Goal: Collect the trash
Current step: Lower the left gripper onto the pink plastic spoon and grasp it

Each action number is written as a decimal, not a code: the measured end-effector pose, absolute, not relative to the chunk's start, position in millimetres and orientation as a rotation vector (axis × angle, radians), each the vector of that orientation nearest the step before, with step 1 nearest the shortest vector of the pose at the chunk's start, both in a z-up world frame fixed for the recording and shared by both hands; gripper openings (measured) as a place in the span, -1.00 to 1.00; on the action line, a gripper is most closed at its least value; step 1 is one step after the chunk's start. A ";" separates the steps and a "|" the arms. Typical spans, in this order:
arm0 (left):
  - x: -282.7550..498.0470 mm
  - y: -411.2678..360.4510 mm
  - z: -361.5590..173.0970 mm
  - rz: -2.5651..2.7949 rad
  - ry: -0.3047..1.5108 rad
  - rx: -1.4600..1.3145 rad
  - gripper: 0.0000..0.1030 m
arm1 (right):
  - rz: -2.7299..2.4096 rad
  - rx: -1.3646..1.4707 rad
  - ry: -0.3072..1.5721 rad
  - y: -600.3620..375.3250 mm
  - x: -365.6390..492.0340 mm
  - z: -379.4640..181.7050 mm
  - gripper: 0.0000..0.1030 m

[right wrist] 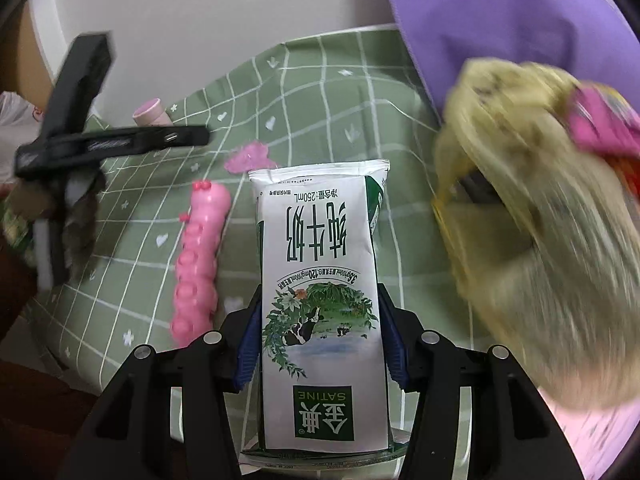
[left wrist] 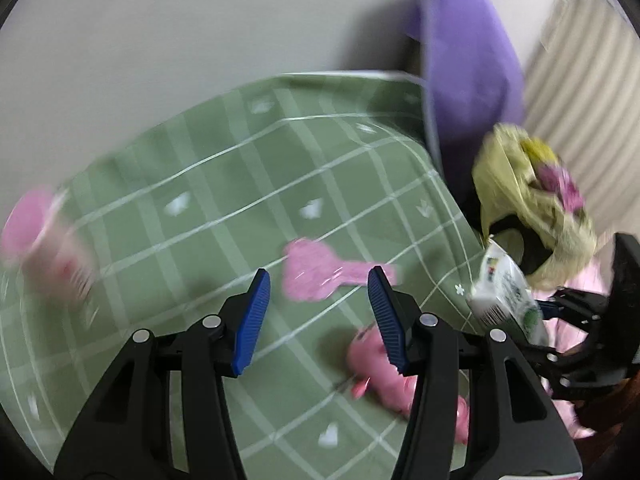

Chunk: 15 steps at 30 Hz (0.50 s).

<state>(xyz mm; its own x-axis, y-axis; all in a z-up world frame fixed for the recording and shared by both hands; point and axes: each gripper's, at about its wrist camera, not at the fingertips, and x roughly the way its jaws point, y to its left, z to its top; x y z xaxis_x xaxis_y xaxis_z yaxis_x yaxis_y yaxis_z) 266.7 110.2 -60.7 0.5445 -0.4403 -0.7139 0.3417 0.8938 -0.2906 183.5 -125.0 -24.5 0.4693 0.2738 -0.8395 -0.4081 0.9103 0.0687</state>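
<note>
While the left tool (left wrist: 320, 288) gapes empty, only right view shows the right tool (right wrist: 320, 320) gripping the milk carton (right wrist: 320, 280).

One milk carton (right wrist: 320, 280), one yellow bag (right wrist: 540, 240), three pink items (right wrist: 200, 256).

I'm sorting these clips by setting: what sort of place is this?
Probably a home, perhaps a bedroom: a green checked cloth against a plain wall, pink toys lying on it, and a radiator-like ribbed panel nearby.

I see a green checked cloth (right wrist: 320, 92), pink toy (right wrist: 198, 260), white-green milk carton (right wrist: 320, 280), yellowish bag (right wrist: 540, 240), purple fabric (right wrist: 500, 20).
</note>
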 end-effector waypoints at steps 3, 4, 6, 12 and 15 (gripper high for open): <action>284.7 80.2 -61.8 -0.483 0.870 0.030 -0.06 | 0.380 -0.112 1.010 -139.5 171.7 -29.9 -0.05; 290.4 72.3 -63.7 -0.482 0.866 0.071 -0.06 | 0.368 -0.097 1.011 -143.7 168.8 -30.0 -0.05; 299.9 60.9 -70.1 -0.461 0.873 0.140 -0.06 | 0.352 -0.077 1.010 -148.4 164.9 -30.8 -0.05; 301.2 71.7 -82.2 -0.317 0.912 0.194 -0.06 | 0.331 -0.052 1.007 -155.8 159.2 -30.9 -0.05; 296.6 97.5 -85.7 -0.245 0.936 0.123 -0.06 | 0.341 -0.051 1.013 -153.2 164.1 -33.4 -0.05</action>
<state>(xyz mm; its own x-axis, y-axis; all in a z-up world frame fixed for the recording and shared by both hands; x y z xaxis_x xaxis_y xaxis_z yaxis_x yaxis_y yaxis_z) 296.6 97.5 -85.7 0.5682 -0.1549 -0.8082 0.2609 0.9654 -0.0017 164.1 -153.2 -33.4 0.4813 0.2560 -0.8383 -0.3031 0.9460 0.1148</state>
